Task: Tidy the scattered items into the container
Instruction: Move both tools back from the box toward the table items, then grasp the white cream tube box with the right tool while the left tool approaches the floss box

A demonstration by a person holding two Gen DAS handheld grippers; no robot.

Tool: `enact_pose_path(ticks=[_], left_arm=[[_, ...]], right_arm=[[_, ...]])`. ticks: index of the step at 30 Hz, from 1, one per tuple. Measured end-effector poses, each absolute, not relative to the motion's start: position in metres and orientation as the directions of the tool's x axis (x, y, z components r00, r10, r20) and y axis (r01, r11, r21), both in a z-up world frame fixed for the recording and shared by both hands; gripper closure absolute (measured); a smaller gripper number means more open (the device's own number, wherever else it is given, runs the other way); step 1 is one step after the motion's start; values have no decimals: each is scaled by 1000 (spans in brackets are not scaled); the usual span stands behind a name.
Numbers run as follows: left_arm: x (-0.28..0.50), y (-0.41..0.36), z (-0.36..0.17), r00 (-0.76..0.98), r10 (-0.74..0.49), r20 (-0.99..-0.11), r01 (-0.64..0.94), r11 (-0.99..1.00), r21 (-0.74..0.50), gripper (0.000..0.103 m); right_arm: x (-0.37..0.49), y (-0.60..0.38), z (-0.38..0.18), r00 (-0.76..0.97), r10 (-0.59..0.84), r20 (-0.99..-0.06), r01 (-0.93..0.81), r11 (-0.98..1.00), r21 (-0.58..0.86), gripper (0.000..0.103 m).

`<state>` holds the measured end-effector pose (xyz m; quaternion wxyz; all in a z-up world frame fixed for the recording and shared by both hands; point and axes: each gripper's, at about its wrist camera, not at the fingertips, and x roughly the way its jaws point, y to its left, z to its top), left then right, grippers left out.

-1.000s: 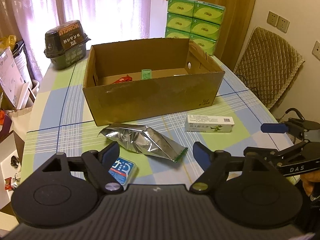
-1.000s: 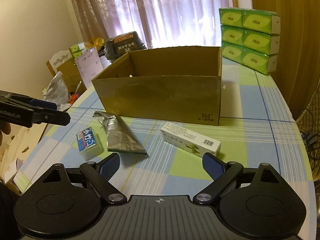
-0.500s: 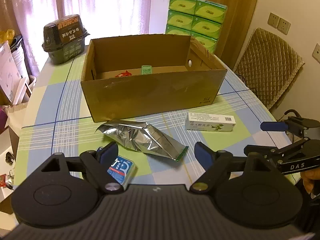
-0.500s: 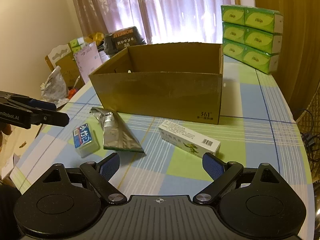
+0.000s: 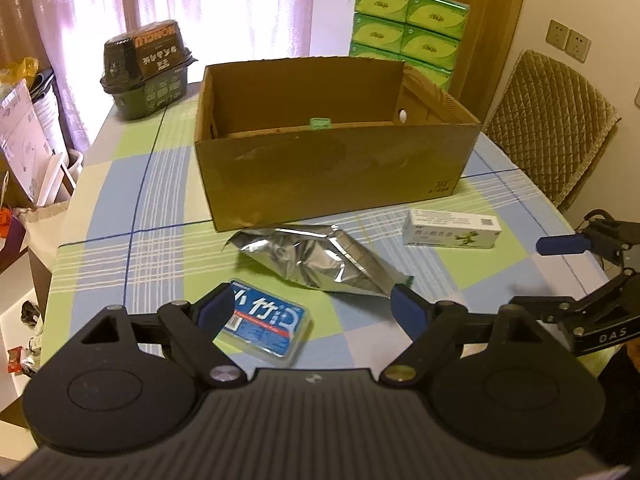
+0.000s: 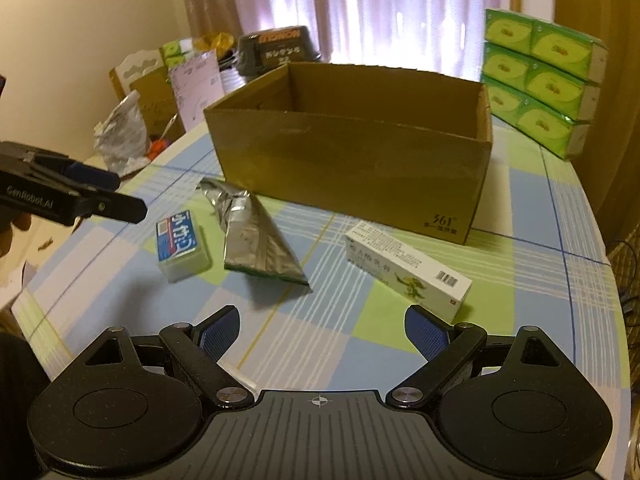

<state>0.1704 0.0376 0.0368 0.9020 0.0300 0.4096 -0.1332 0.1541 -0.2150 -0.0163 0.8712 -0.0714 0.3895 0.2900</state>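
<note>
- Setting was a dining room: checked blue, green and white cloth on the tabletop (image 5: pixel 120 208), sheer curtains behind, a quilted chair (image 5: pixel 556 128) off to one side.
- Nearest the cameras, both grippers hung low over the front edge. The left gripper (image 5: pixel 316 308) had its jaws spread wide with nothing between them, and the right gripper (image 6: pixel 322 328) was the same, released and empty.
- Right under the left one sat a small blue-labelled pack (image 5: pixel 266 322), rounded corners, glossy clear wrap. Its near end sat just beside the inner finger.
- Next out, a crinkly silver foil pouch (image 5: pixel 316 260), flat and creased, with a thin green strip at one end.
- Over toward the right gripper lay a long white carton (image 6: pixel 404 268) with a green plant print and a barcode, stiff card with sharp edges.
- Behind all three stood the open cardboard box (image 5: pixel 332 176), plain brown, matte, a bit scuffed on the front wall. From the left wrist view I could only spot a small green item (image 5: pixel 320 123) inside against the back wall; the rest of the floor was hidden.
- So my read: barely started. Three things were still loose in front of the box, none gripped.
- Far end had stacked green tissue packs (image 5: pixel 408 28) and a dark lidded tub (image 5: pixel 150 68), probably not part of the job.
</note>
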Motion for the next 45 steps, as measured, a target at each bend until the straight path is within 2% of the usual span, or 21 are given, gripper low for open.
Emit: enact_pose_path(ticks=[12,22,34,39,45], left_arm=[[165,44,16,608,-227,-760,253,964,-85,21],[162,41,11,598,-237,-766,269,959,-87,21],[172,66,-11,586,-190,-788,222,973,-69,20],[176,69,-24,588,-184,-788,277,961,-18,16],[190,65,-39,565,-212,-798,371,928,16,16]], right_arm=[[137,-212,-38,476,415,-776,-607,793,52,9],[142,-217,-33,532,388,-753,-589,808,0,9],[157,-226,-28,550,388,-740,-596,803,-22,9],[165,-228,-31,552,387,-739,-595,803,-24,9],[174,-236,-33,559,375,-740,-595,803,-42,9]])
